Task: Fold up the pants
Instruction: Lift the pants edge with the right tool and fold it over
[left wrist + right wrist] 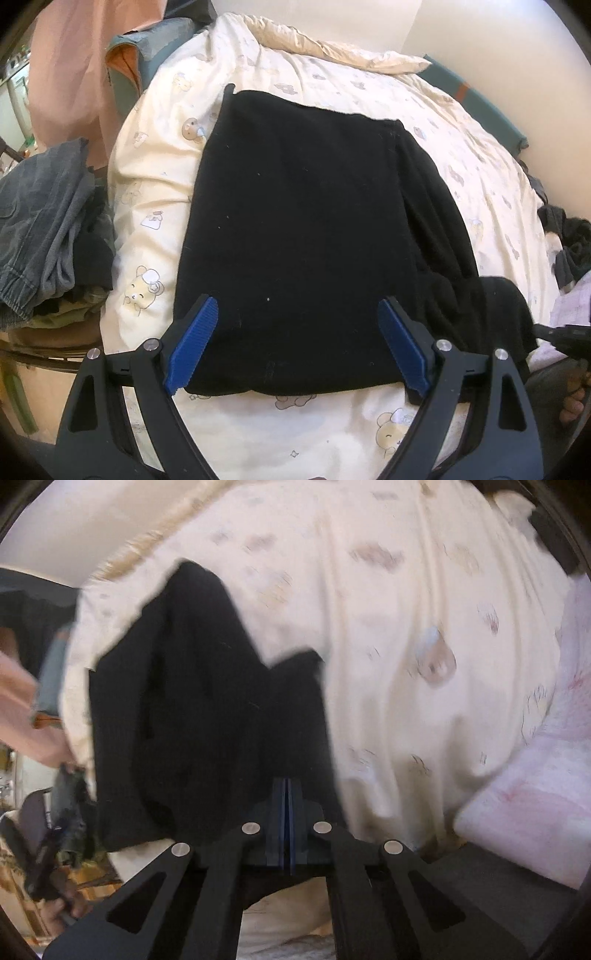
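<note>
I've got the black pants (pixel 306 236) lying folded into a flat block on the bed (pixel 461 158), over its bear-print cover. My left gripper (pixel 295 343) hangs above the near edge, fingers spread wide and holding nothing. My right gripper (pixel 286 805) is pinched fully closed, seemingly empty. Clothes pile (pixel 48 229) sits at the left.
</note>
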Available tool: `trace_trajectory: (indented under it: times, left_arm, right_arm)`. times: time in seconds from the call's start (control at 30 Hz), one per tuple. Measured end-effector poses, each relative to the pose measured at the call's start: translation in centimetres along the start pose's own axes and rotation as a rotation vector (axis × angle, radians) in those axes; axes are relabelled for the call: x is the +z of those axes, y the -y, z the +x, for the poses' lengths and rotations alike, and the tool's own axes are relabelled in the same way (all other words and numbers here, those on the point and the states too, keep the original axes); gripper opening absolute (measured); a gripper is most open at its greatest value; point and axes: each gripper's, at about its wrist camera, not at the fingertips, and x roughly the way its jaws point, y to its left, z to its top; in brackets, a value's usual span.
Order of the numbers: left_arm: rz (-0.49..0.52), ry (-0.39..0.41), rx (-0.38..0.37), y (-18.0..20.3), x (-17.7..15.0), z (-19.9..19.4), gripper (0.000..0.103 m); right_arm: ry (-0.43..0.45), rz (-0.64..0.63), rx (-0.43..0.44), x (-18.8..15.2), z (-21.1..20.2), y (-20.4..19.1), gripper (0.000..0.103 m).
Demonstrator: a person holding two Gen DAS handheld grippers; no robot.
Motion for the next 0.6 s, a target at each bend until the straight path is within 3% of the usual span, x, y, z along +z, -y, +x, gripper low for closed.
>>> trace_trajectory:
  times: [0.17,0.23,0.43,0.53,0.6]
  left_arm:
    - [-0.011,0.02,0.007,-0.3,0.2,-0.2,0.086]
    - [-0.009,0.022,0.012,-0.3,0.1,-0.1,0.086]
    - [0.04,0.01,0.079,-0.7,-0.7,0.4,0.086]
    - [-0.002,-0.011,0.063,-1.5,-0.6,0.6,0.086]
    - [-0.033,-0.024,0.042,-1.7,-0.4,0.9,0.086]
  right_arm:
    - [0.203,-0.019,0.155,1.6,-5.8,-3.1,0.001]
    - [0.242,-0.042,0.172,3.0,-6.8,-4.4,0.001]
    - [0.177,-0.063,0.17,4.5,-5.2,-6.1,0.001]
    - [0.157,-0.099,0.157,3.8,-3.8,-5.9,0.001]
    - [0.169,-0.086,0.201,3.9,-3.9,-5.5,0.001]
